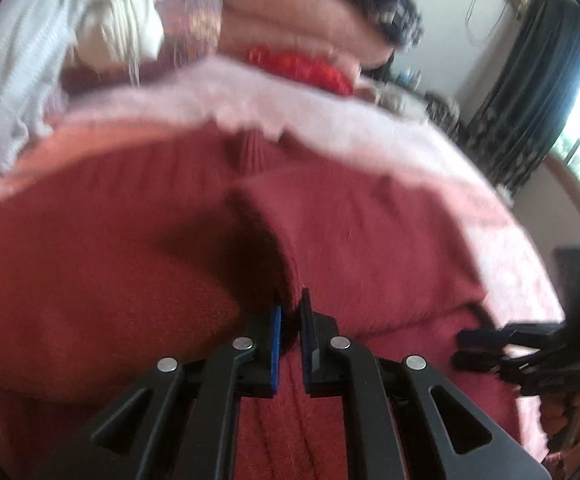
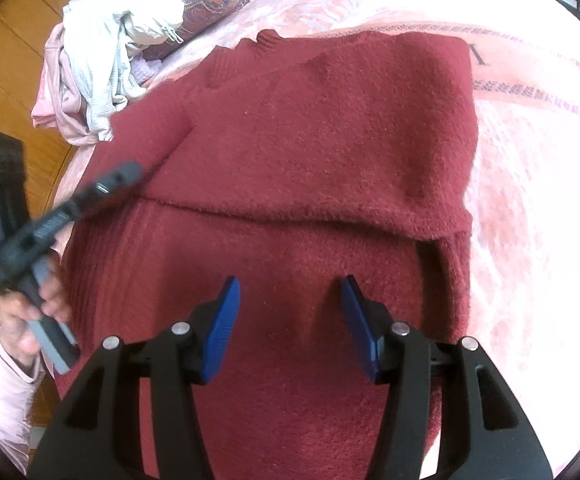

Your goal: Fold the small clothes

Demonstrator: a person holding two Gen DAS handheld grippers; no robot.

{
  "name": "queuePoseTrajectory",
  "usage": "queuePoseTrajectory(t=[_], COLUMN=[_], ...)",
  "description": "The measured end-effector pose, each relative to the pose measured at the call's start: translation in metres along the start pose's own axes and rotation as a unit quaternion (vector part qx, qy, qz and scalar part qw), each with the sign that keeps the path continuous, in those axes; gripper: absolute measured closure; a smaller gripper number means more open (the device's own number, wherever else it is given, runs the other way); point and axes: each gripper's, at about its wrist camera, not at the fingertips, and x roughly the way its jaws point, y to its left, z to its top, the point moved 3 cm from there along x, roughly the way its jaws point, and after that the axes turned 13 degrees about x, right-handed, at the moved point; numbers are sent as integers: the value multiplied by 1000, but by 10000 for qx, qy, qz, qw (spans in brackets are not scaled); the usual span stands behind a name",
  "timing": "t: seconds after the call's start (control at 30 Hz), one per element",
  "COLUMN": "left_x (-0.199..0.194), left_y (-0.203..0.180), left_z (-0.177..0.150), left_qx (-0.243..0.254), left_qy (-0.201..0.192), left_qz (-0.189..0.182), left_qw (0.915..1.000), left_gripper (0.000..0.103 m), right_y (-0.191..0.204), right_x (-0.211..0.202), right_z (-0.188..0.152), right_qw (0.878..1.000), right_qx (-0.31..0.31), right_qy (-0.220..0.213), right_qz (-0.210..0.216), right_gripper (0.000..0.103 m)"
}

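Red knit sweater (image 2: 290, 152) lies lengthwise directly under the spread, empty right gripper (image 2: 290, 320), while the left gripper (image 1: 290, 332), pinching its folded edge, stands beside.

Fuzzy matt knit sweater (image 2: 290, 160)

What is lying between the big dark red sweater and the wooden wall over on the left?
A crumpled heap of white and pale pink clothes lies there, beside the red sweater on the pink bedcover; the right wrist view shows it.
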Motion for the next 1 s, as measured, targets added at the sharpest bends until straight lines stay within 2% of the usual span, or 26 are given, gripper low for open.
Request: queuePoseTrajectory(t=[0.03,0.13,0.17,0.2,0.23,0.3,0.37,0.43,0.57,0.67,0.8,0.9,0.93,1.0], left_x=[5,2,-3,-8,-18,-33,-50,-63,-83,-93,-103,-111,-112,-115], left_y=[-2,-9,-12,-13,-13,-10,10,41,99,126,148,156,157,159], left_z=[-5,-11,-11,-12,-14,-17,-18,-21,-36,-48,-60,-62,-62,-61], left_qx=[6,120,123,107,128,279,254,-4,-512,-732,-857,-828,-825,-854], left_qy=[100,96,119,115,59,21,-81,-111,-77,-125,-227,-292,-310,-344], left_qz=[-71,-283,-427,-517,-585,-485,-154,279,1089,1313,1401,1491,1502,1529], left_qw=[9999,9995,9989,9985,9982,9984,9995,9995,9927,9886,9862,9849,9847,9839], left_gripper=[89,65,47,39,38,35,35,35,36,36,36,36,36,36], right_y=[0,3,5,7,9,17,27,38,68,87,98,98,99,99], right_x=[0,0,0,0,0,-2,-2,0,13,25,53,66,67,61], right_z=[0,1,3,5,7,11,17,22,33,44,54,53,54,55], right_qw=[10000,10000,9999,9999,9999,10000,9999,9995,9987,9979,9967,9961,9957,9952], right_qx=[-9,-27,-19,-7,9,60,108,171,218,290,500,574,566,593], right_qy=[9,26,19,14,11,-4,-6,18,76,97,286,378,383,271], right_qz=[-10,-86,-105,-119,-121,-34,101,264,463,573,571,553,621,726], right_gripper=[50,50,49,49,49,49,49,48,47,45,47,77,94,95])
